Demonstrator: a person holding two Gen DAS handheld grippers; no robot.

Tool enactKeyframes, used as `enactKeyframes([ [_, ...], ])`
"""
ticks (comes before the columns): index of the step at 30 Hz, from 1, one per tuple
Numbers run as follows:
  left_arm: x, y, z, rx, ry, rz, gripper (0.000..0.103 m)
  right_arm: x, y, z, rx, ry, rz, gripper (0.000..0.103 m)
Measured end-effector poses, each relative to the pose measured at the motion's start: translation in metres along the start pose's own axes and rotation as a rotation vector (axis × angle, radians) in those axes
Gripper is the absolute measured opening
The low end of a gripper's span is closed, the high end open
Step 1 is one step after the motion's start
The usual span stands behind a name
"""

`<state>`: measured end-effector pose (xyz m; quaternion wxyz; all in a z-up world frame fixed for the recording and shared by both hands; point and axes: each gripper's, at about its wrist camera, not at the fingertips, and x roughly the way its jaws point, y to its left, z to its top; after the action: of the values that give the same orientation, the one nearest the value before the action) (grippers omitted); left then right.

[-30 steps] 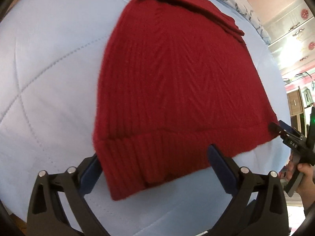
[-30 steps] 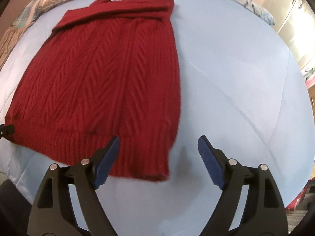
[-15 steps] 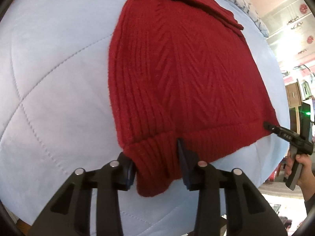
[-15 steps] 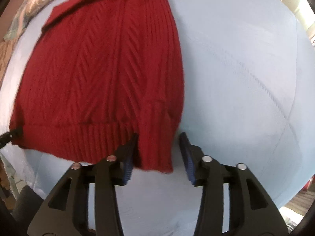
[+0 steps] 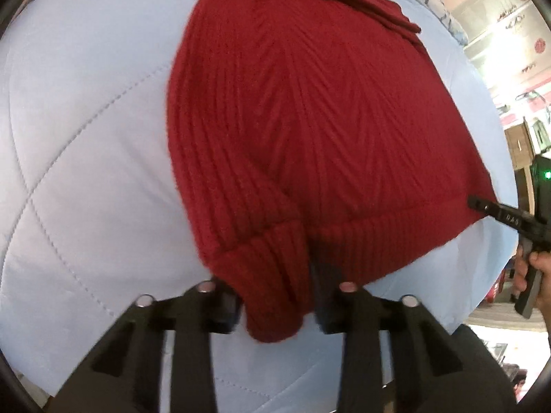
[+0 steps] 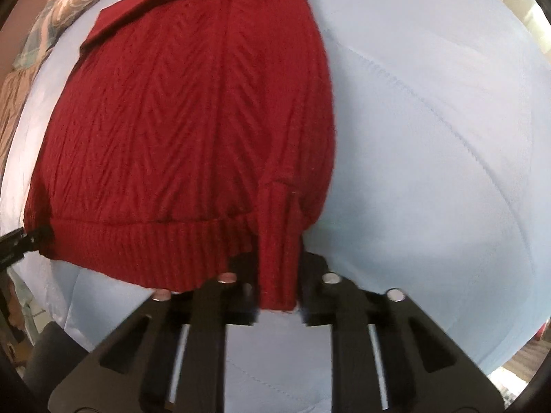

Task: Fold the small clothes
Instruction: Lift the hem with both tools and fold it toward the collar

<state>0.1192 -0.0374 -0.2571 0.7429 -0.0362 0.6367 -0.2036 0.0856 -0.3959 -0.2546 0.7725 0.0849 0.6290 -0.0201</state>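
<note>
A dark red knitted sweater (image 5: 310, 130) lies on a light blue quilted bed cover (image 5: 86, 137), sleeves folded across its far end. My left gripper (image 5: 275, 296) is shut on the hem's left corner, which bunches up between the jaws. My right gripper (image 6: 277, 292) is shut on the hem's right corner of the sweater (image 6: 189, 130), also bunched and lifted a little. The right gripper (image 5: 496, 215) shows from the side in the left wrist view, at the hem's far corner. The left gripper's tip (image 6: 20, 239) shows at the left edge of the right wrist view.
The blue cover (image 6: 430, 137) spreads wide to the right of the sweater. A patterned pillow or blanket (image 6: 58, 10) lies at the bed's far left. Room furniture (image 5: 516, 148) stands beyond the bed edge at right.
Both grippers went from open to shut on the sweater's hem corners. The corners now bunch up and lift off the cover as both cameras draw closer.
</note>
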Motion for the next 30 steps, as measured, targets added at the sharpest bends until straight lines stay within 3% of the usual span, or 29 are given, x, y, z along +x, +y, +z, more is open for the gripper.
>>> enactKeyframes([
  [3,-0.005,-0.003,0.0,0.037,-0.025,0.025,0.016,-0.009,0.008,0.001,-0.042,-0.038,-0.014,0.01],
  [6,-0.021,-0.017,0.013,0.115,-0.119,0.072,0.014,-0.027,0.013,0.007,-0.067,-0.109,-0.007,0.01],
  [14,-0.056,-0.028,0.083,0.15,-0.418,0.166,0.013,-0.068,0.02,0.061,-0.151,-0.336,0.023,0.01],
  [22,-0.057,-0.009,0.153,0.157,-0.616,0.264,0.013,-0.068,0.024,0.134,-0.146,-0.569,0.032,0.01],
  [26,-0.054,-0.003,0.202,0.145,-0.688,0.281,0.013,-0.048,0.025,0.193,-0.08,-0.611,0.068,0.01],
  [30,-0.041,-0.006,0.254,0.189,-0.716,0.322,0.013,-0.029,0.015,0.24,-0.032,-0.584,0.085,0.01],
])
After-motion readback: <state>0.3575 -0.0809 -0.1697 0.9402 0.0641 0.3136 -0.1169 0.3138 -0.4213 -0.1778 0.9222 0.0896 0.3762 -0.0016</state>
